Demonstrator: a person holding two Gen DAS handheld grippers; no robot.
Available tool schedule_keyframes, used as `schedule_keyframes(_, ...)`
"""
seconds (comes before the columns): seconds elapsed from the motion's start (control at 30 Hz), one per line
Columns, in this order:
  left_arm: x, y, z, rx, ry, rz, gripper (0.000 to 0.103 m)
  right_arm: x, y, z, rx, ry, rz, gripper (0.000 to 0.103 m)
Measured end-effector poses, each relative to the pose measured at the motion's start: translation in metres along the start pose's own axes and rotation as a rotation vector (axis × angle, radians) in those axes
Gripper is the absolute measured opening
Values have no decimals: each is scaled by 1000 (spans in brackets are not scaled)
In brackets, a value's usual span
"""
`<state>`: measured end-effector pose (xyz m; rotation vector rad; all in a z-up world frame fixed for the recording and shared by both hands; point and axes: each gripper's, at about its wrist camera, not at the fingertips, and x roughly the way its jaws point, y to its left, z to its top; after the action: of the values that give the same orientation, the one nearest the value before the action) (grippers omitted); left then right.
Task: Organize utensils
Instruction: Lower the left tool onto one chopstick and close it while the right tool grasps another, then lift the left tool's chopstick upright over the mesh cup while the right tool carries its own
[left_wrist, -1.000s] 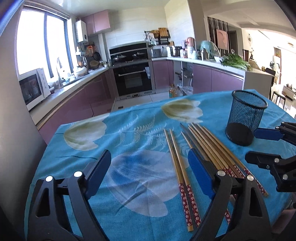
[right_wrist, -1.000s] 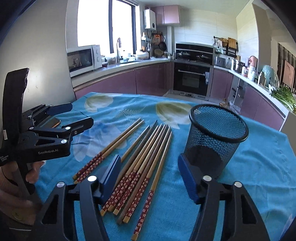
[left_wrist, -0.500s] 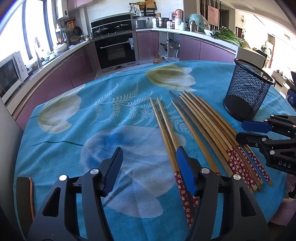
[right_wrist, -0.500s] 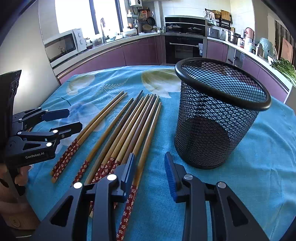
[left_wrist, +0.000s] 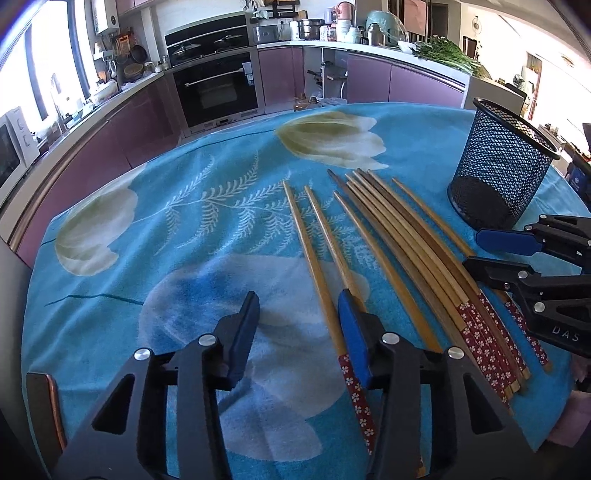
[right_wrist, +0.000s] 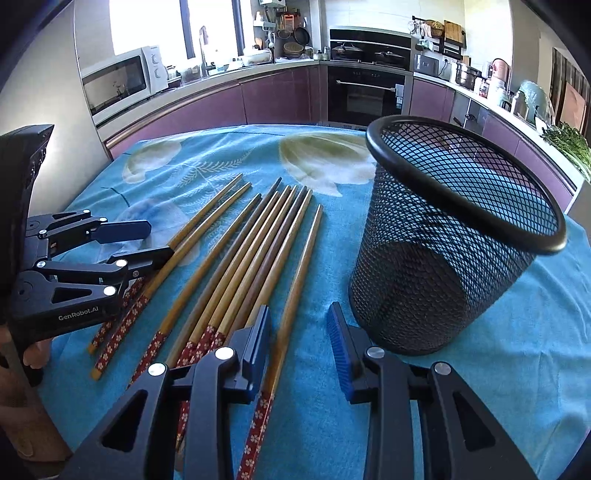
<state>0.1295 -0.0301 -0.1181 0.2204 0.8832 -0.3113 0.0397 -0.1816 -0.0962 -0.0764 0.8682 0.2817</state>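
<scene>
Both grippers are sitting lower and nearer the chopsticks than a second ago, and their fingers are standing closer together; the left gripper (left_wrist: 298, 325) is closing, its jaws at a middling gap with only cloth between the pads and nothing held, while its right-hand pad is lying against the leftmost pair of chopsticks (left_wrist: 321, 258) near the front edge of the table; the right gripper (right_wrist: 300, 332) is keeping a narrow gap and gripping nothing, with the single rightmost chopstick (right_wrist: 291, 295) running under its left pad and into the gap.

Ten or so wooden chopsticks (right_wrist: 236, 258) with red flower-patterned handles are lying side by side on the blue tablecloth (left_wrist: 192, 229) printed with white tulips, handles toward the front edge and tips toward the far edge; the black mesh holder (right_wrist: 443, 251) is standing upright just beside them toward the right edge, empty as far as its mesh shows.

In the right wrist view the left gripper's body is reading "GenRobot.AI" in white letters; in the left wrist view the right gripper (left_wrist: 480, 251) is showing "DAS" on its side, the rest cut off by the frame.

A microwave (right_wrist: 118, 81) and a built-in oven (right_wrist: 364, 96) are standing along the purple kitchen cabinets behind the table; any lettering on them is too small to read.
</scene>
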Motion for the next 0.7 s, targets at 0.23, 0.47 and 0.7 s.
schedule_keyframes(0.23,14,-2,18,-19,13,-55,15,4,0,5,20,6,31,12)
schedule_keyframes(0.47,12,-2,14,-79,0,-73,8,0,-2,4,54,-3,68,6)
schedule_keyframes(0.7,-15,9,7,-120,-45,-108,8,-25,-6,4,55,-56,115,6)
